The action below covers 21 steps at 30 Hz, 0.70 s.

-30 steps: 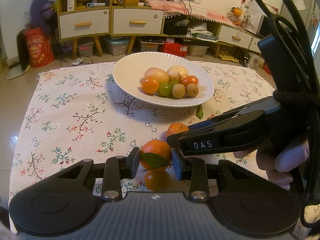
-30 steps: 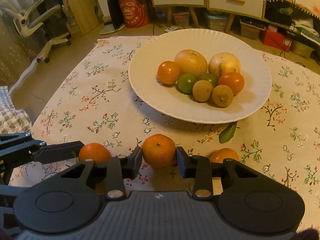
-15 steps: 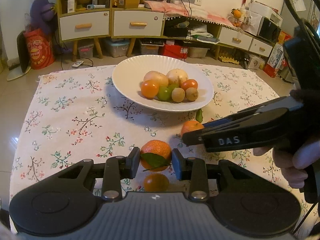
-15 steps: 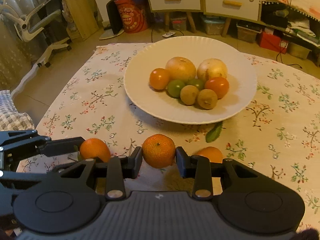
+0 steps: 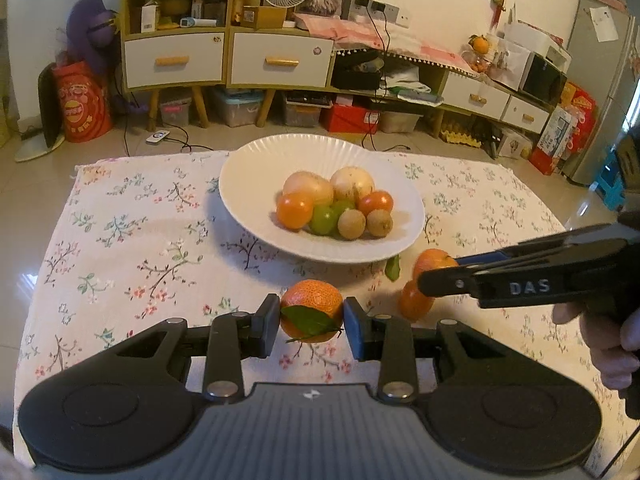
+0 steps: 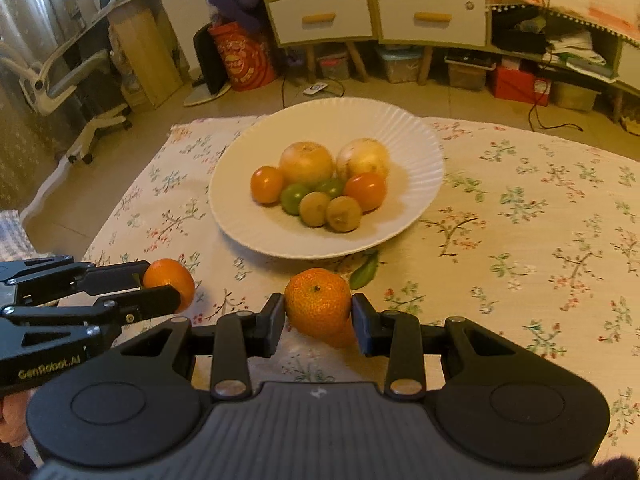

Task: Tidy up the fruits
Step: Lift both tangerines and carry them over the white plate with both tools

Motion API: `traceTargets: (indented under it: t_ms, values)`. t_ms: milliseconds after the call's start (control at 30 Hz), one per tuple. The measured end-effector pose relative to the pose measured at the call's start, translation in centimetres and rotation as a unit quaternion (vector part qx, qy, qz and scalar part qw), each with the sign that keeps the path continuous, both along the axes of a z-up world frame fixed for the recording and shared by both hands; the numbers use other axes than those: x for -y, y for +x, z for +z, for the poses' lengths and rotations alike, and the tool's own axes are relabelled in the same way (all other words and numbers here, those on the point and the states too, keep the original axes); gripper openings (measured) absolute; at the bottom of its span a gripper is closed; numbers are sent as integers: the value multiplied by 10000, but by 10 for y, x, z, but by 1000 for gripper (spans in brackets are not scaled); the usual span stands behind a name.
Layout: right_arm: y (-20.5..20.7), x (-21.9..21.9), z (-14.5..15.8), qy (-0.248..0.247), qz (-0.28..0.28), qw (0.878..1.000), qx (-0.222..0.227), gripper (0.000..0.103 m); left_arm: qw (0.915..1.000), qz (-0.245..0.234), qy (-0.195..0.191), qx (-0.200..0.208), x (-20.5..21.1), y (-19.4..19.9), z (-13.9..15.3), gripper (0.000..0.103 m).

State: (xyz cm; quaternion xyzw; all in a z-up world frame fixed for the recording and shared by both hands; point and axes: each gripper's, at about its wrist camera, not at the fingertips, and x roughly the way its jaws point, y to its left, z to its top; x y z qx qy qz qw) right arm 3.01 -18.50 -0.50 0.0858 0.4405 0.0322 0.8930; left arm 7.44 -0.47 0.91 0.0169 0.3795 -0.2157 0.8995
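A: What was nearest in the two wrist views?

B: The left gripper [image 5: 311,322] sat low and centre in its frame, tilted down toward the table, its pads narrowed onto a leafy mandarin [image 5: 311,311]. The right gripper [image 6: 318,318], low centre in its own view and also angled down, was clamped on a second mandarin [image 6: 318,300]. A hand [image 5: 612,344] showed at the lower right edge.

A: And beyond them?

B: A third mandarin [image 5: 414,300] lay on the flowered cloth [image 5: 120,240] right of centre, beside a loose leaf [image 5: 393,267]. Mid-frame, the white plate [image 5: 248,172] held eight fruits: two pale, two orange, two green, two brown.
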Motion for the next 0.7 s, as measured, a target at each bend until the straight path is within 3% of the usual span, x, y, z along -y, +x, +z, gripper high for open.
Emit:
traceTargets:
  t_ms: [333, 467, 700]
  values:
    - [-2, 22, 9, 180, -271, 9992, 221, 33, 9998, 111, -84, 158, 12, 15, 12, 17]
    - [2, 28, 14, 197, -396, 9985, 319, 33, 9993, 176, 53, 338, 12, 23, 16, 17]
    - [23, 37, 27, 288, -559, 9959, 646, 33, 9985, 444, 4, 310, 11, 56, 17, 17]
